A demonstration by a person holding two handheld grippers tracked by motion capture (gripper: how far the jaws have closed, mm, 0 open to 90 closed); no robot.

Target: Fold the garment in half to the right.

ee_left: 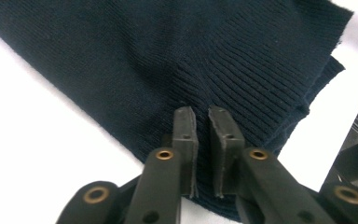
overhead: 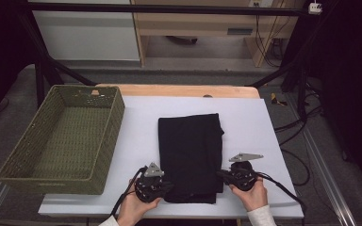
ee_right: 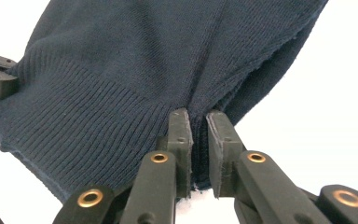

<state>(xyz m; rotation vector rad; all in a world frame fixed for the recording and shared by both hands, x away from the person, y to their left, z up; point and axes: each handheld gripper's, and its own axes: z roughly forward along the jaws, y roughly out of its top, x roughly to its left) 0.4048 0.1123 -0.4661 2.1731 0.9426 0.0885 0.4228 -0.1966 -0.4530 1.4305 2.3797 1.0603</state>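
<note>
Pinching folded dark sweater (overhead: 190,155) edges, both tools

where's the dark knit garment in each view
High view: the dark knit garment lies folded at centre, on the white table cover.
Left gripper view: it spans the top, its ribbed hem at right.
Right gripper view: upper middle, hem at left.
Shared landmark: the ribbed hem.

Navy ribbed sweater (overhead: 189,155) — olive woven basket (overhead: 66,141)
</note>
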